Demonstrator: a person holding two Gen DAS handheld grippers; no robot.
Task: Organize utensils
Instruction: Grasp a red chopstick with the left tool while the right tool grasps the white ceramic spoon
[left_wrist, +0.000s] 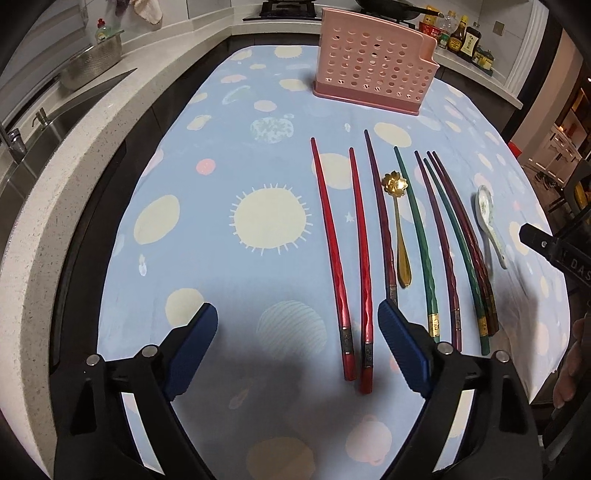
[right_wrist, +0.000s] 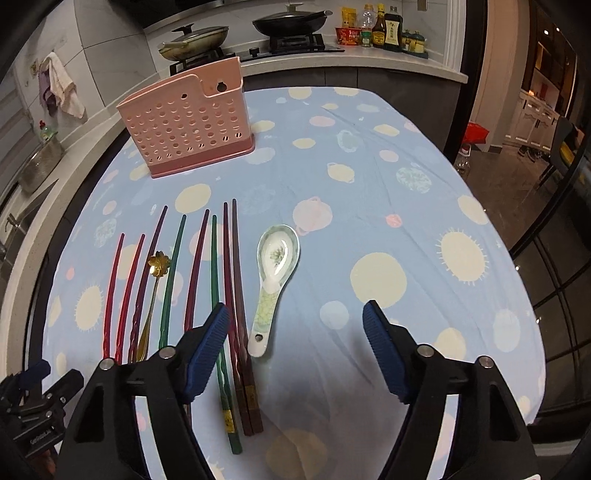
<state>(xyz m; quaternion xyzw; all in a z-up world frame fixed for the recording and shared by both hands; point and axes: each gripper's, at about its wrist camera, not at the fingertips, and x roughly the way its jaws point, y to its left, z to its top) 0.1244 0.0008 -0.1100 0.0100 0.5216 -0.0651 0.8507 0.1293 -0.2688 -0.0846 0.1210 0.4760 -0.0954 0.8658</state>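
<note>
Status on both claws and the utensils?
Left claw open, empty; right claw open, empty. Chopsticks, gold spoon, ceramic spoon on cloth. Pink holder unobstructed.

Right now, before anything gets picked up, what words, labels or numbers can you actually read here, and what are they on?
"DAS", cut off at the picture's edge: on the black frame of the right tongs.
"GenRobot.AI", faint, so probably: on the black mount of the left tongs.
Sauce bottle labels: too small to read.
Gold bands on the chopsticks: too blurred to read.
</note>
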